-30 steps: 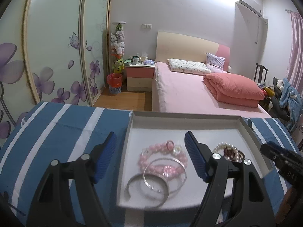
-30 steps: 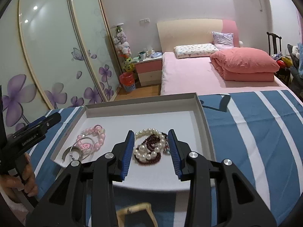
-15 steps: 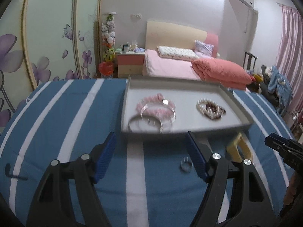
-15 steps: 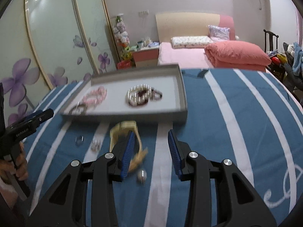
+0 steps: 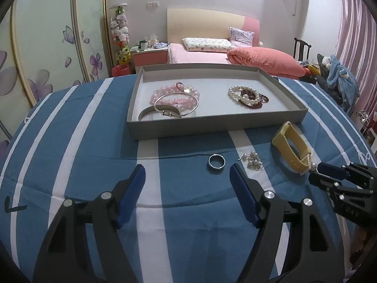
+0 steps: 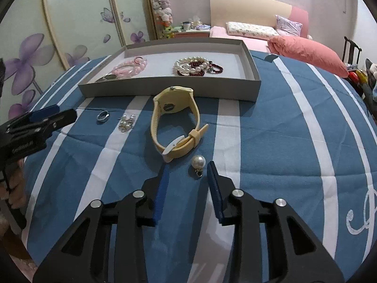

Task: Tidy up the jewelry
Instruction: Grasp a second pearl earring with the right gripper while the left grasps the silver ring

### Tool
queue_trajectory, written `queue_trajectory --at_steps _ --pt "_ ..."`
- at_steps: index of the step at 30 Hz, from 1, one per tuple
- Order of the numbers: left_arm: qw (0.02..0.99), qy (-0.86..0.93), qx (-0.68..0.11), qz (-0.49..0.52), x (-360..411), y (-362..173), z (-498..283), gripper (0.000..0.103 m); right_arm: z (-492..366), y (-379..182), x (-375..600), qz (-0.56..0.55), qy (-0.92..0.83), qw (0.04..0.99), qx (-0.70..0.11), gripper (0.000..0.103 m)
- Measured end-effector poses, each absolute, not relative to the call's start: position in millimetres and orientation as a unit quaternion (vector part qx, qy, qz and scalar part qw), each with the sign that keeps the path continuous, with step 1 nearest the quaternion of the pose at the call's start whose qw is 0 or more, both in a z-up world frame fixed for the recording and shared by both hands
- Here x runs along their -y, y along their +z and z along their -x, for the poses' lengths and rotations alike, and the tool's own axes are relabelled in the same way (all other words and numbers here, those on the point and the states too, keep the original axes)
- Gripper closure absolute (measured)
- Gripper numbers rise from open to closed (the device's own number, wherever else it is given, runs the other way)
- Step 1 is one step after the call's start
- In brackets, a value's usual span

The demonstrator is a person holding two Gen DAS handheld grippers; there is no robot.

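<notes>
A grey tray [image 5: 212,127] on the blue striped cloth holds pink bead bracelets [image 5: 175,93], silver bangles [image 5: 165,110] and pearl and dark red bracelets [image 5: 246,95]. In front of it lie a silver ring [image 5: 216,160], a cluster of pearl earrings [image 5: 252,161], a yellow watch [image 6: 175,122] and a single pearl pendant [image 6: 197,162]. My left gripper [image 5: 186,172] is open and empty, with the ring just beyond its right fingertip. My right gripper [image 6: 188,167] has its jaws closing; the pendant lies at the gap between the tips, nearer the right one, and is not pressed.
The cloth [image 6: 271,141] covers a round-edged table that drops off at the left and right. Behind it are a pink bed [image 5: 235,56], a nightstand [image 5: 150,55] and flowered wardrobe doors [image 6: 59,35]. A hand [image 6: 14,188] holds the left gripper's handle.
Both grippers have drawn back from over the tray and lowered toward the cloth in front of it. The ring, earrings, watch and pendant have come into view. The right jaws have narrowed slightly.
</notes>
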State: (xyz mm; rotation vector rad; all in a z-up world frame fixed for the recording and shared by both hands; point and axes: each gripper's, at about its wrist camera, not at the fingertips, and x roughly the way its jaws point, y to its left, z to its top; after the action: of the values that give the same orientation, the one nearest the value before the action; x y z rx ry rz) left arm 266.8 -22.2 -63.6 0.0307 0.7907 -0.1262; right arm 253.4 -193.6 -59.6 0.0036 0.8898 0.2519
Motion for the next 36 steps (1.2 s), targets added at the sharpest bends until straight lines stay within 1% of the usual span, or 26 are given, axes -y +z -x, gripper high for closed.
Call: queue_trajectory --at_steps 4,5,6,7,17,19,22,24,27,32,34,35,36 --pt "0.919 -0.060 -0.390 -0.016 23.8 -66.6 -269.5 0.031 -258.6 -62.2 194.4 -0.008 0.114 0.896 -0.430 0.074" --pt "0.919 -0.061 -0.390 -0.017 24.8 -67.0 -270.7 0.031 -259.5 -62.1 193.8 -0.007 0.112 0.896 -0.430 0.077" --pt "0.918 -0.061 -0.391 -0.020 26.0 -68.0 -271.5 0.031 -260.3 -62.2 193.9 -0.006 0.110 0.896 -0.430 0.086" --pt "0.918 -0.062 -0.392 -0.021 27.3 -68.8 -271.6 0.031 -260.8 -62.5 194.2 -0.004 0.106 0.896 -0.431 0.089" --pt "0.907 -0.066 -0.415 -0.040 42.8 -78.5 -284.4 0.031 -254.7 -61.6 207.0 -0.031 0.094 0.899 -0.427 0.089" --pt "0.903 -0.067 -0.422 -0.044 46.2 -81.0 -289.2 0.032 -254.6 -61.5 207.2 -0.032 0.096 0.898 -0.427 0.089" --pt "0.897 -0.068 -0.434 -0.044 50.3 -85.7 -297.5 0.039 -254.9 -61.5 207.8 -0.035 0.098 0.897 -0.429 0.089" --pt "0.894 -0.069 -0.441 -0.044 53.0 -88.7 -302.1 0.042 -255.8 -61.7 209.5 -0.039 0.098 0.897 -0.430 0.089" --pt "0.893 -0.066 -0.443 -0.046 56.6 -90.6 -306.7 0.044 -256.7 -61.6 210.9 -0.045 0.099 0.896 -0.430 0.089" --pt "0.893 -0.063 -0.444 -0.039 56.4 -90.3 -310.4 0.054 -256.9 -61.6 211.2 -0.047 0.099 0.896 -0.430 0.089" --pt "0.894 -0.064 -0.441 -0.040 57.1 -90.0 -308.7 0.063 -256.8 -61.6 210.7 -0.047 0.098 0.896 -0.430 0.089" --pt "0.895 -0.066 -0.440 -0.041 57.7 -89.7 -307.9 0.067 -256.8 -61.7 210.8 -0.048 0.098 0.896 -0.430 0.089" --pt "0.895 -0.068 -0.438 -0.042 58.7 -89.4 -307.4 0.076 -257.0 -61.5 211.4 -0.049 0.097 0.896 -0.430 0.089"
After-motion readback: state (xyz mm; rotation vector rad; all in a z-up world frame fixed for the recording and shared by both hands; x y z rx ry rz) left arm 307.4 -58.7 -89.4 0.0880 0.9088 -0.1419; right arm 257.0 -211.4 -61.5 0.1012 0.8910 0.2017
